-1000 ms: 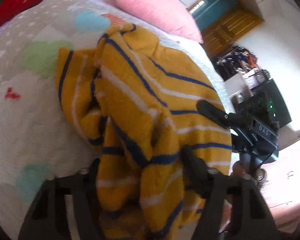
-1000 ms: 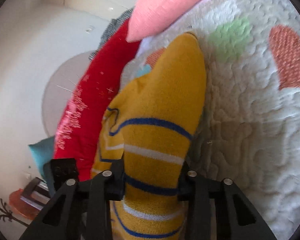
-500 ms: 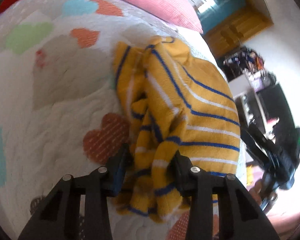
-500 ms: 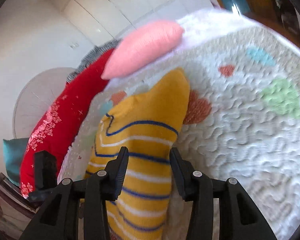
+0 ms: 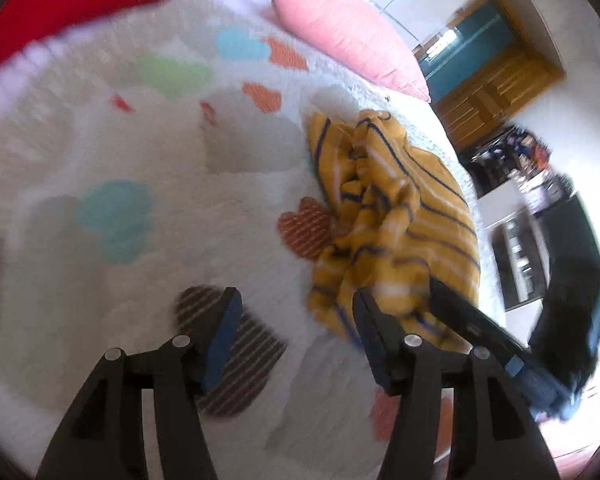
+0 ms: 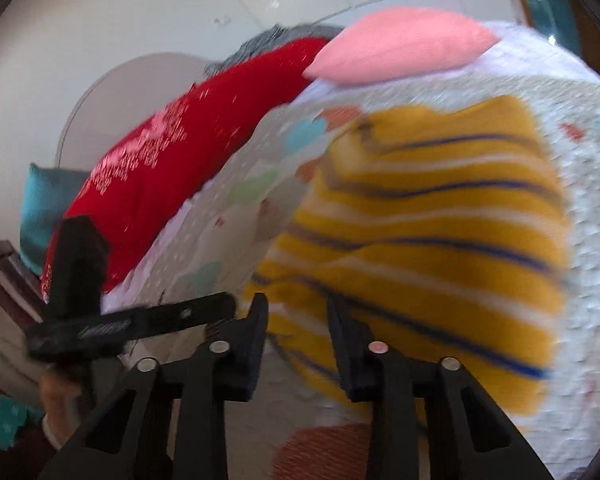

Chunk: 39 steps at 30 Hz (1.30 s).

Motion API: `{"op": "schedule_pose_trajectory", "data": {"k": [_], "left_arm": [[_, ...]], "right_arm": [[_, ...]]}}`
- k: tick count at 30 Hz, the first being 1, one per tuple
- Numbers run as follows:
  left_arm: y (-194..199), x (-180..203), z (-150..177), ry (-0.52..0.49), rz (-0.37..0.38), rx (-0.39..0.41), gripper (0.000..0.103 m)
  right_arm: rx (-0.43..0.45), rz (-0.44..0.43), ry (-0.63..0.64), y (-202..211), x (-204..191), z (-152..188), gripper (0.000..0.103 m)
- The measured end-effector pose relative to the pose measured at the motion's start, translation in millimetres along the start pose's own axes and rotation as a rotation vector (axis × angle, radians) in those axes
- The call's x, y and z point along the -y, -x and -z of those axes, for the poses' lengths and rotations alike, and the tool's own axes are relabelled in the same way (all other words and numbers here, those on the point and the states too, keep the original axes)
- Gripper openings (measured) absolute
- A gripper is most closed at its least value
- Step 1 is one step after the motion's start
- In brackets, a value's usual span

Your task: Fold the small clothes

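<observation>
A small mustard-yellow sweater (image 5: pixel 404 220) with blue and white stripes lies bunched on the white quilt (image 5: pixel 140 264) with coloured hearts. In the left wrist view my left gripper (image 5: pixel 296 312) is open and empty, its jaws apart over the quilt just left of the sweater. The other gripper's finger (image 5: pixel 476 328) shows at the sweater's near edge. In the right wrist view the sweater (image 6: pixel 440 240) lies spread on the quilt (image 6: pixel 588 320); my right gripper (image 6: pixel 298 316) hangs open over its near edge, nothing clamped. The left gripper (image 6: pixel 100 320) shows at the left.
A pink pillow (image 5: pixel 348 36) and a red blanket (image 5: pixel 80 4) lie at the far end of the bed. The red blanket (image 6: pixel 172 172) and pink pillow (image 6: pixel 400 48) also show in the right wrist view. A wooden door (image 5: pixel 496 80) and dark shelves (image 5: pixel 540 208) stand to the right.
Both grippers have let go of the sweater and opened. The sweater has dropped onto the quilt, and my left gripper has drawn back to its left.
</observation>
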<state>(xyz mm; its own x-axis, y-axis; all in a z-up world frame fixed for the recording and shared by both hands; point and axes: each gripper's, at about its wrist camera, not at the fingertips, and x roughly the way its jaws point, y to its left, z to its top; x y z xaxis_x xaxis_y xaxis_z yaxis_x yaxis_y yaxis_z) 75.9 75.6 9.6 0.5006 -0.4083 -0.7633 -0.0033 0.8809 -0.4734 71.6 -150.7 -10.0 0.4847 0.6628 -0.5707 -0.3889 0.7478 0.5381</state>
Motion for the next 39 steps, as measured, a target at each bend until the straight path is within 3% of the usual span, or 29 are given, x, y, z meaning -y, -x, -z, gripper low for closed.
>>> {"op": "schedule_pose_trajectory", "data": {"k": [5,8,12,15,17,19,22,27,30,31,33,36,39], "left_arm": [[61.3,0.3,24.2,-0.075,-0.058,0.141,0.067],[92.1,6.0,38.0,-0.117,-0.107,0.26,0.079],[132.6,13.1,56.7,-0.176,-0.226,0.426,0.093],[152.9,27.9,73.5,-0.24,-0.333,0.561,0.103],[164.1,36.8,86.6,-0.282,-0.344,0.62,0.103],[166.1,43.3,92.6,-0.303,-0.32,0.61,0.103],[163.6,50.7,98.8,-0.3,-0.219,0.523,0.103],[146.9,58.1,104.9,-0.281,-0.211,0.464,0.103],[137.6,55.4,107.7,-0.273,-0.219,0.431,0.103],[136.9,52.2,108.7,-0.264,-0.217,0.423,0.103],[137.0,46.7,112.4,-0.255,-0.224,0.421,0.103],[139.5,35.5,116.6,-0.245,-0.263,0.429,0.103],[140.6,25.1,117.4,-0.243,-0.325,0.438,0.103]], "right_arm": [[-0.137,-0.093,-0.051,-51.6,-8.8,13.1,0.032],[-0.198,-0.196,-0.066,-63.9,-20.9,22.5,0.033],[-0.195,-0.095,0.091,-45.0,-53.1,46.1,0.033],[-0.139,-0.001,0.127,-7.5,-54.5,74.8,0.042],[-0.096,0.059,0.115,19.3,-45.3,91.1,0.05],[-0.06,0.094,0.058,41.4,-31.7,101.8,0.052],[0.009,0.129,-0.042,75.6,-10.6,111.1,0.052],[0.089,0.235,0.079,91.0,-27.9,64.3,0.052],[0.116,0.293,0.16,61.7,-43.7,14.5,0.046],[0.105,0.308,0.16,47.6,-41.9,-2.6,0.04],[0.078,0.337,0.125,15.5,-33.1,-31.3,0.037],[-0.011,0.362,0.035,-45.5,-13.0,-59.0,0.036],[-0.075,0.334,0.057,-84.8,-18.4,-57.4,0.046]]}}
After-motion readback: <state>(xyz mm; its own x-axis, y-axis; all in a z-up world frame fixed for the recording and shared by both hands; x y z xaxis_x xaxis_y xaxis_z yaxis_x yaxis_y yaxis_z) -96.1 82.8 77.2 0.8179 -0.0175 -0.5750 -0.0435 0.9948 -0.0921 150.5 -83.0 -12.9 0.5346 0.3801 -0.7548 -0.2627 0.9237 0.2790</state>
